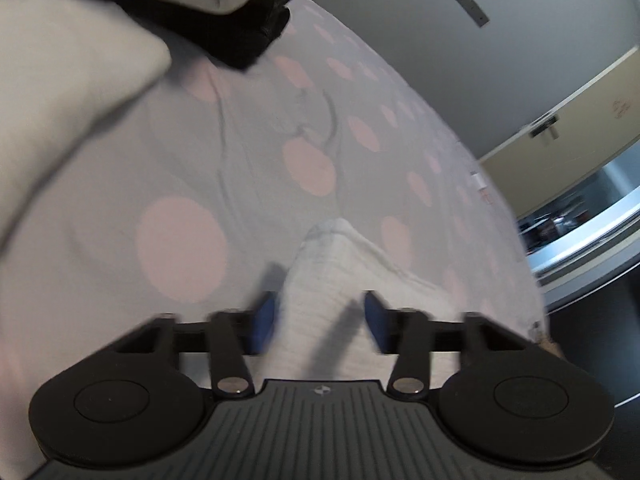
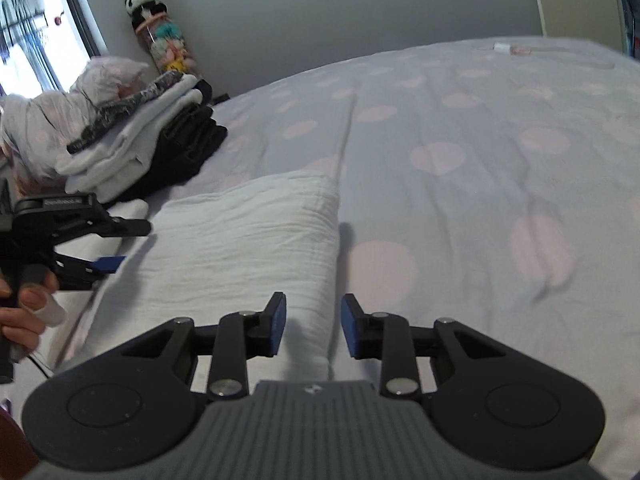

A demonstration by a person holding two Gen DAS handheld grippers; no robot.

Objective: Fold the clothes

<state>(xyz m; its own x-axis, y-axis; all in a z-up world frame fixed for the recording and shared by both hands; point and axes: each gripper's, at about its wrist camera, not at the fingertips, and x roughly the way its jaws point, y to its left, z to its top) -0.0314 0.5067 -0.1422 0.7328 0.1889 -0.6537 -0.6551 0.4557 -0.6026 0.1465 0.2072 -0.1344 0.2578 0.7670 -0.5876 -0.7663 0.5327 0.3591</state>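
Right-wrist view, 9 o'clock edge: a person's hand (image 2: 18,312) held the left gripper (image 2: 114,246), seen side-on; its blue pad (image 2: 107,264) sat at the near-left edge of the folded white cloth (image 2: 240,240), contact not resolvable from this angle. At 10 o'clock, a stack of folded clothes (image 2: 152,140), pale garments over dark ones, rested on the bed, with a crumpled pale bundle (image 2: 52,120) behind it and a panda toy (image 2: 140,0) at 11 o'clock against the wall. White cloth lay flat on the dotted bedspread (image 2: 480,140), centre-left of frame, well apart from nothing but the stack, which it nearly met at its far-left corner. Right gripper (image 2: 313,326) at 6 o'clock: jaws partly open, straddling the cloth's near-right edge; pads clear of the fabric, nothing gripped. Left-wrist view (motion-blurred): left gripper (image 1: 318,322) at 6 o'clock, jaws partly open with a raised ridge of the white cloth (image 1: 332,288) between the blue pads; whether the pads pressed on it could not be told through the blur. Bedspread (image 1: 240,140) filled the centre; dark and pale folded garments (image 1: 240,20) at 11 to 12 o'clock; a door (image 1: 560,112) at 2 o'clock
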